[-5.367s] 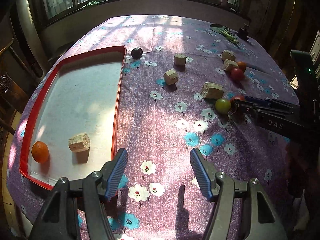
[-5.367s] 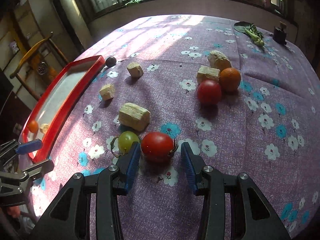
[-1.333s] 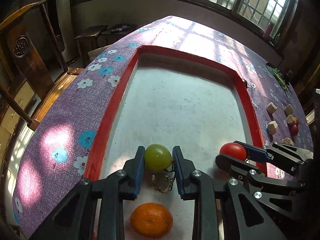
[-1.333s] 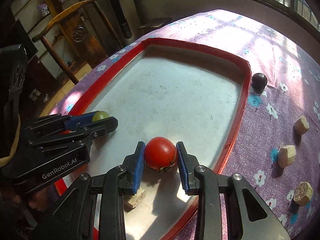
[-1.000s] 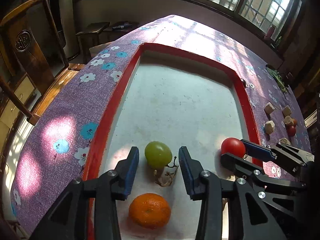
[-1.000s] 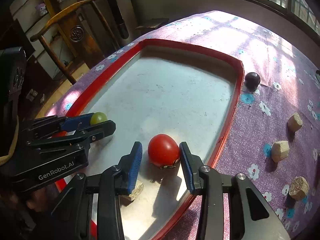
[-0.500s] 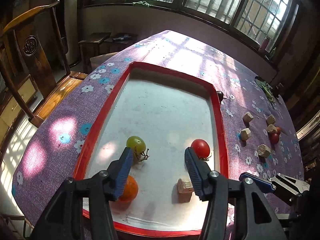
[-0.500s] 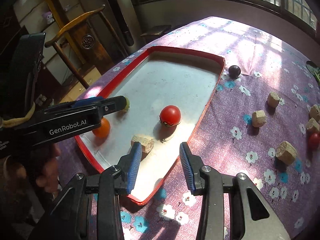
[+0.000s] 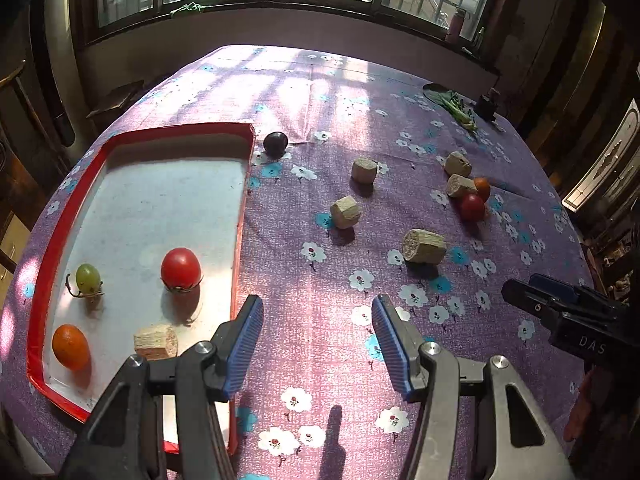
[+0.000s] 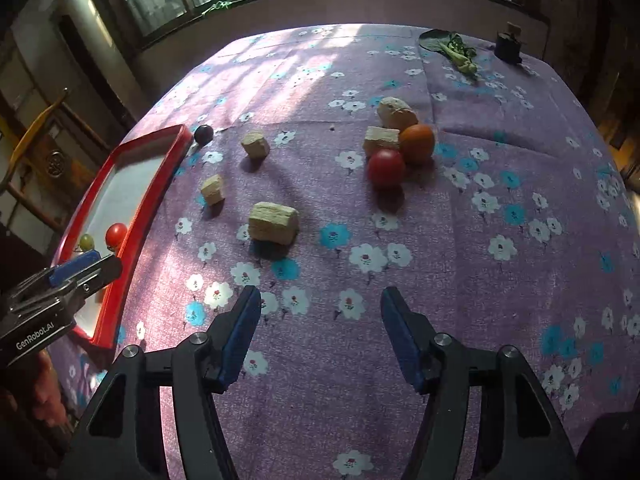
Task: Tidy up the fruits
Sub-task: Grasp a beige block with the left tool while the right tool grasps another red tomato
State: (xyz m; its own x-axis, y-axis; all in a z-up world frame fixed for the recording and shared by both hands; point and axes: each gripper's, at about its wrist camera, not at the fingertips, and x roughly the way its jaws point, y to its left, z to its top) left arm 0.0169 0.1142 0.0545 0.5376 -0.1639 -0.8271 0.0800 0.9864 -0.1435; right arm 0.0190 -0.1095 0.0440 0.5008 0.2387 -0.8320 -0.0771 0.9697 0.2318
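1. Since the frames of about a second ago, both grippers are no longer straddling fruit inside the tray: the green tomato (image 9: 88,278) and the red tomato (image 9: 181,269) are now lying free on the tray floor, and both cameras are looking across the tablecloth (image 9: 320,240) instead.
2. The left gripper (image 9: 317,348) is standing with its jaws apart and still opening, nothing between them, over bare cloth at the lower centre of its frame.
3. The right gripper (image 10: 320,338) is likewise opening, jaws well apart and empty, over cloth at the lower centre of its frame.
4. The fruit still outside is lying well beyond both grippers: a second red tomato (image 10: 386,168) touching an orange (image 10: 417,143) at upper centre-right of the right view, and a dark plum (image 9: 275,144) just outside the tray's far corner.
5. The red-rimmed tray (image 9: 240,216) is sitting at the left of the left view, holding the green tomato, the red tomato, a second orange (image 9: 71,347) and one wooden block (image 9: 156,342).
6. Further wooden blocks, such as the largest one (image 10: 273,223), are lying scattered on the cloth.
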